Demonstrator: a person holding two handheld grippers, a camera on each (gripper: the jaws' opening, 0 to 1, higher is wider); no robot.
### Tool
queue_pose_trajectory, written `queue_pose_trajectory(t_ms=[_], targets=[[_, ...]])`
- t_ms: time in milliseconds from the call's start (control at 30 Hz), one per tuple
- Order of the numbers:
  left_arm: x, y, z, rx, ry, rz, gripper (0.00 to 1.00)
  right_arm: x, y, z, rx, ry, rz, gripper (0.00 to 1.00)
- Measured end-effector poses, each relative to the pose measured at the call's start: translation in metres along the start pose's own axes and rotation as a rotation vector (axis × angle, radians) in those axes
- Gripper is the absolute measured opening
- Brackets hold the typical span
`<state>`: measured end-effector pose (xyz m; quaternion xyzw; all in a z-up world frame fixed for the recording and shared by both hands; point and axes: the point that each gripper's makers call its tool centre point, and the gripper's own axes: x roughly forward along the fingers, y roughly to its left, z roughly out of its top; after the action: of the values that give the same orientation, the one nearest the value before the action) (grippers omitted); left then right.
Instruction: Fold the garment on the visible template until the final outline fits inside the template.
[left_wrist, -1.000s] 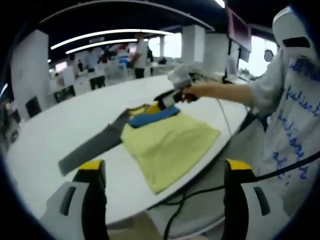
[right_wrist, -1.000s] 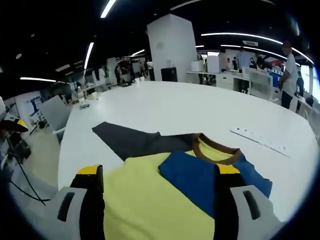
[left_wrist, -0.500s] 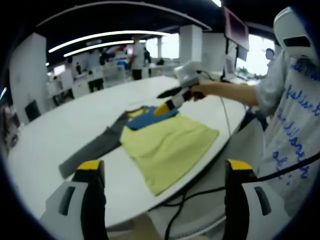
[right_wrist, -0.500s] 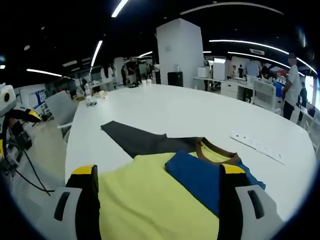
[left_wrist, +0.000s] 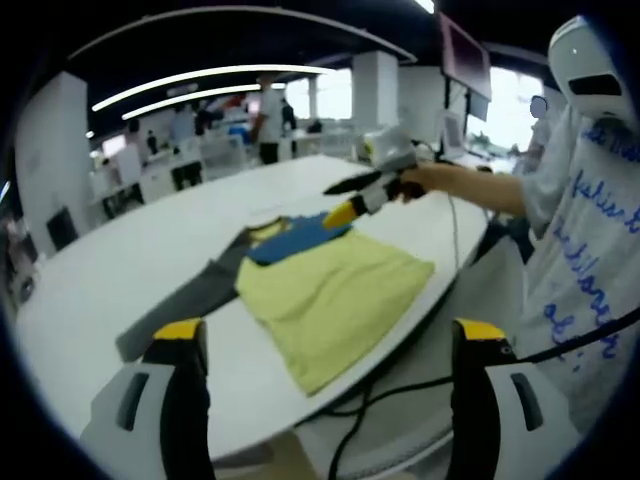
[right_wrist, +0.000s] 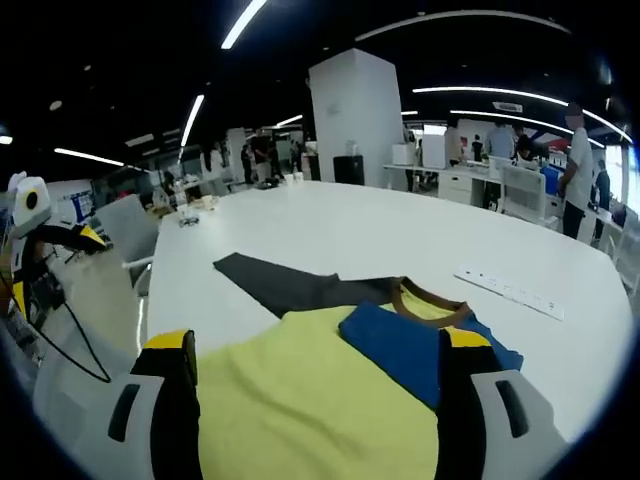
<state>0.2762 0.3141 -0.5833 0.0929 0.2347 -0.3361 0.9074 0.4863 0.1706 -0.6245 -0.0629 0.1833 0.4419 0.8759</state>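
lifted clear since earlier frame: right tool (left_wrist: 345, 212), jaws apart, empty. garment (right_wrist: 330, 400) flat on table (right_wrist: 380, 230) just ahead, over grey template (right_wrist: 280, 283). left tool (left_wrist: 325, 345) apart, well back. next: pinch far hem, fold inward.

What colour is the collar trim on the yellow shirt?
Brown, on the collar of the yellow shirt; clearest in the right gripper view.

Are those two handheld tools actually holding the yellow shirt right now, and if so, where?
No. The left tool and the right tool are both open, off the yellow shirt, holding nothing.
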Motion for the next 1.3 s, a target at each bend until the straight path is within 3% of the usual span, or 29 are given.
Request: queue_pose_trajectory(t_ms=[600,1300], targets=[[0.000,-0.008,0.002,0.019,-0.010,-0.011,0.99,-0.046,0.024,0.006,-0.038,-0.048,-0.013,1.00],[0.001,-0.017,0.000,0.024,-0.014,-0.040,0.99,-0.083,0.038,-0.005,-0.116,-0.008,-0.049,1.00]])
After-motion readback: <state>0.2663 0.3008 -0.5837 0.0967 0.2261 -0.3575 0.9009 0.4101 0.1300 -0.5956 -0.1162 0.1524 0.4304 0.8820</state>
